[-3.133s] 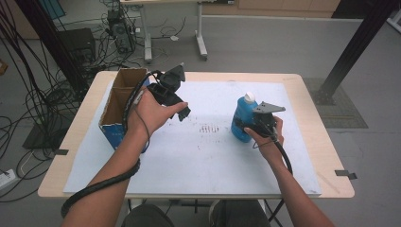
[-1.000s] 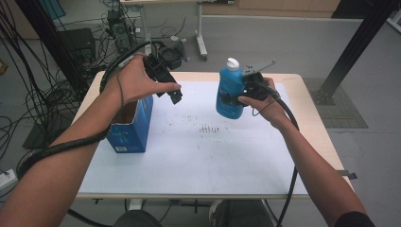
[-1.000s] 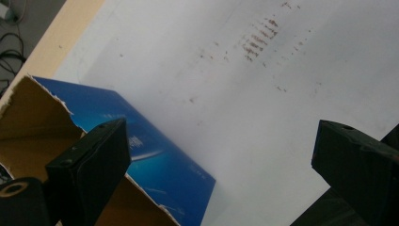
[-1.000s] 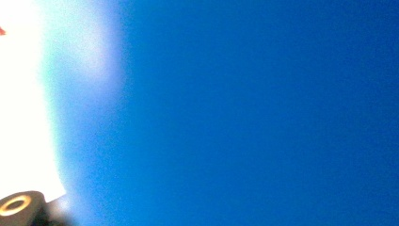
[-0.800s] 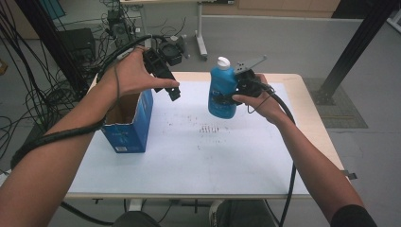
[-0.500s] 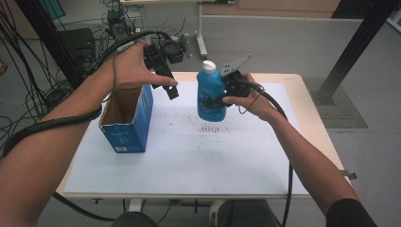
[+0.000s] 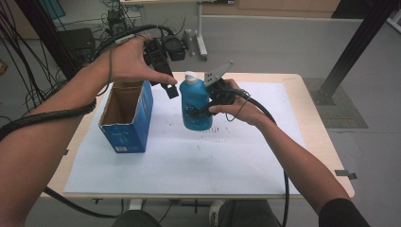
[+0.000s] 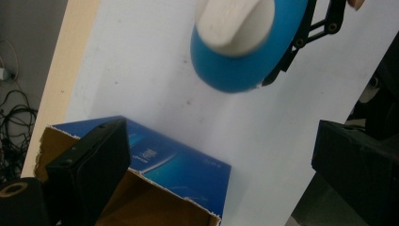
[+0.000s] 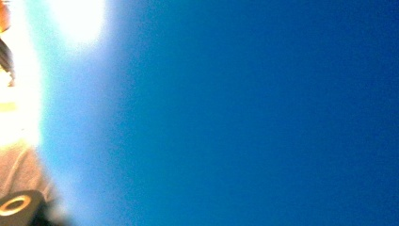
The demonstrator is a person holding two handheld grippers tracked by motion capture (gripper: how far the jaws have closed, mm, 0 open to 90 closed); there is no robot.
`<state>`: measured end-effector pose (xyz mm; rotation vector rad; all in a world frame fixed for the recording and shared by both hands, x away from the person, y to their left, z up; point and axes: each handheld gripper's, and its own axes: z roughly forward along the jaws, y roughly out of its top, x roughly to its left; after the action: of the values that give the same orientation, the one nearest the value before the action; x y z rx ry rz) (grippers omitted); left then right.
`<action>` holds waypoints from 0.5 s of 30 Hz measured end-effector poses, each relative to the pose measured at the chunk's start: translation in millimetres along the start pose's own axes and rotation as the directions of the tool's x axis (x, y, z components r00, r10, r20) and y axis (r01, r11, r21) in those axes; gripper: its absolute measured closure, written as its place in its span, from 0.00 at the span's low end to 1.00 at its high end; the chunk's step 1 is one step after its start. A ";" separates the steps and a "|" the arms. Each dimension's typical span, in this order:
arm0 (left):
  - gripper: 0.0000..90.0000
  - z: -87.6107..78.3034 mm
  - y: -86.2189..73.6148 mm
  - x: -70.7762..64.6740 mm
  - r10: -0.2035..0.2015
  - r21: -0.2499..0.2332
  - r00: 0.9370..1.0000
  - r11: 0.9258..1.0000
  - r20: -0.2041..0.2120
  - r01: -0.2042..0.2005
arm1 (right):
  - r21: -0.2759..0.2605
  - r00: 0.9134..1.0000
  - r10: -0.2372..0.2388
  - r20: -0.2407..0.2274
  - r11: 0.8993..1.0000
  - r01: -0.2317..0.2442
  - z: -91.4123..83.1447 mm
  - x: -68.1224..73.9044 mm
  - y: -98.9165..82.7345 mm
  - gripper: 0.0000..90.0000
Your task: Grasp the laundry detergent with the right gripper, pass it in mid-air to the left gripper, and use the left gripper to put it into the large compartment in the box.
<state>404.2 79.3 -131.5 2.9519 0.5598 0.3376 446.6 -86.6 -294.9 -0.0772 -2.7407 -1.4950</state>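
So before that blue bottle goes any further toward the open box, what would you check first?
1. Right gripper clamped on blue bottle: ok.
2. Bottle upright, white cap on top: ok.
3. Bottle off the white sheet: ok.
4. Box upright, top open: ok.
5. Left gripper clear of the box mouth: not ok; it hangs above the near edge.
6. Room inside the box: cannot tell.

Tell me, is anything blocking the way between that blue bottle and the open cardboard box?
Possibly: the left gripper hangs in the air between the blue bottle and the open box, by the box's near top edge. Nothing lies on the paper between them.
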 end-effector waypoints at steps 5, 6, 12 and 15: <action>0.06 3.0 -1.4 -4.8 0.012 0.017 1.000 1.000 0.011 -0.013 | -0.002 0.999 -0.011 -0.030 1.000 0.011 10.1 6.0 1.8 0.48; 0.06 3.3 -1.6 -5.4 0.014 0.019 1.000 1.000 0.013 -0.014 | 0.001 0.999 -0.015 -0.037 1.000 0.015 12.3 7.2 2.2 0.48; 0.06 4.0 -1.0 -9.0 0.032 0.033 0.999 0.999 0.030 -0.033 | -0.001 0.997 -0.031 -0.070 1.000 0.031 22.1 14.0 5.1 0.48; 0.06 4.2 1.1 -11.6 0.047 0.034 0.998 0.998 0.043 -0.048 | -0.010 0.996 -0.038 -0.083 0.999 0.037 25.0 16.9 7.6 0.48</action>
<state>395.0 73.6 -137.6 3.0020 0.4962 0.2723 430.2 -60.9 -301.4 0.0356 -2.6858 -1.4826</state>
